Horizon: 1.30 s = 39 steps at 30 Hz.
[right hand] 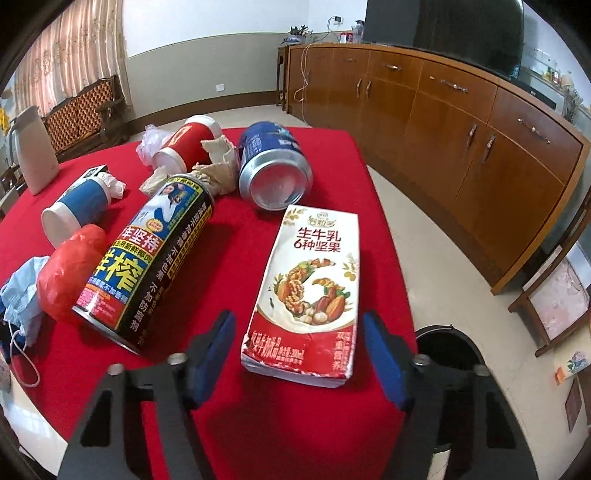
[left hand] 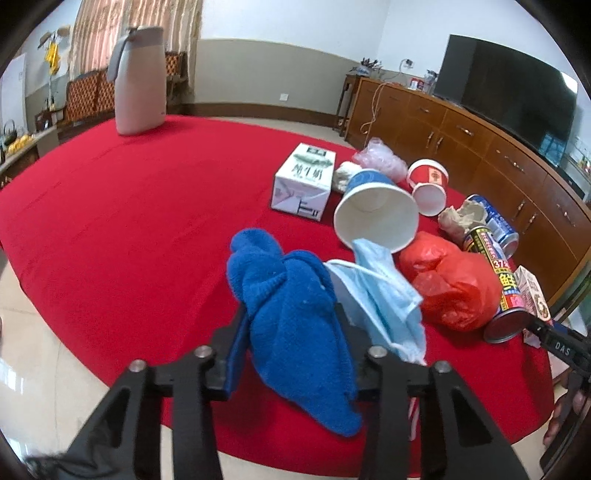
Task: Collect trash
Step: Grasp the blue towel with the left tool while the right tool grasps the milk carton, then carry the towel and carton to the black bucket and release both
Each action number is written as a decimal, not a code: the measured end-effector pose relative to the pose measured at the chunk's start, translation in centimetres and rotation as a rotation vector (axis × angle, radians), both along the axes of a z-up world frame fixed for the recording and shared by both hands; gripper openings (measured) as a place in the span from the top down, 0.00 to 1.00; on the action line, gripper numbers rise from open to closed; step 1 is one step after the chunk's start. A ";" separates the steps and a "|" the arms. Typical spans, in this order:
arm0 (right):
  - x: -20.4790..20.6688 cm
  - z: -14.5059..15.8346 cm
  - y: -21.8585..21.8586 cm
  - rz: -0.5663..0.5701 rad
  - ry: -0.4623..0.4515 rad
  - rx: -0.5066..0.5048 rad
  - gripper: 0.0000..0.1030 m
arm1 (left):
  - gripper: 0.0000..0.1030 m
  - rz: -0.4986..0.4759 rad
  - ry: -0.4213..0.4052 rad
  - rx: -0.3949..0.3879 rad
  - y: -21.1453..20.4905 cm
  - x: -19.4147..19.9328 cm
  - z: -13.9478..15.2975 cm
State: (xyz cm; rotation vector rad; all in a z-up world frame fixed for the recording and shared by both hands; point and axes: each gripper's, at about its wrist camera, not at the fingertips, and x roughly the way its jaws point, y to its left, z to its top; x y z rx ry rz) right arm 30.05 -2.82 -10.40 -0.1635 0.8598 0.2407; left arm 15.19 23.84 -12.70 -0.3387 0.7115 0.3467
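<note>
A: Surface [left hand: 129, 206] round, covered in red cloth, above a pale tiled floor [left hand: 37, 350]. Behind, a long wooden sideboard [right hand: 461, 122] with a dark television [left hand: 517, 92]; curtains [left hand: 140, 22] and a carved wooden bench [right hand: 79, 110] on the far side. One pale jug [left hand: 138, 81] upright at the far edge.

B: And the trash, counted?

A: Two paper cups, both lying: blue cup [left hand: 373, 210] and red cup [left hand: 428, 184]. Two cans, both lying: yellow-and-black can [right hand: 151, 266] and blue can [right hand: 275, 166]. Two cartons: white-green carton [left hand: 304, 181] and nut-milk carton [right hand: 310, 288]. One red plastic bag [left hand: 450, 284], one face mask [left hand: 384, 291], one brown crumpled paper [right hand: 219, 162], one clear bag [left hand: 380, 158], one blue cloth [left hand: 291, 321].

B: Jaws?

A: Left gripper [left hand: 291, 325] pinching the blue cloth at the near edge, beside the mask. Right gripper [right hand: 299, 350] spread, one pad on each side of the nut-milk carton's near end, not touching. A black bin [right hand: 447, 350] on the floor beyond the edge.
</note>
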 end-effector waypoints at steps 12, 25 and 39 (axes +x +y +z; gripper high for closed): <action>-1.0 2.8 -1.5 0.001 -0.077 0.090 0.48 | 0.67 0.066 -0.113 0.107 1.7 -1.4 4.6; -5.6 8.0 -7.2 -0.025 -0.201 0.118 0.49 | 0.67 -0.179 -0.206 0.141 -9.2 -2.2 8.9; -9.8 7.2 -23.3 -0.141 -0.183 0.101 0.49 | 0.67 -0.541 -0.181 0.086 -27.7 0.7 8.8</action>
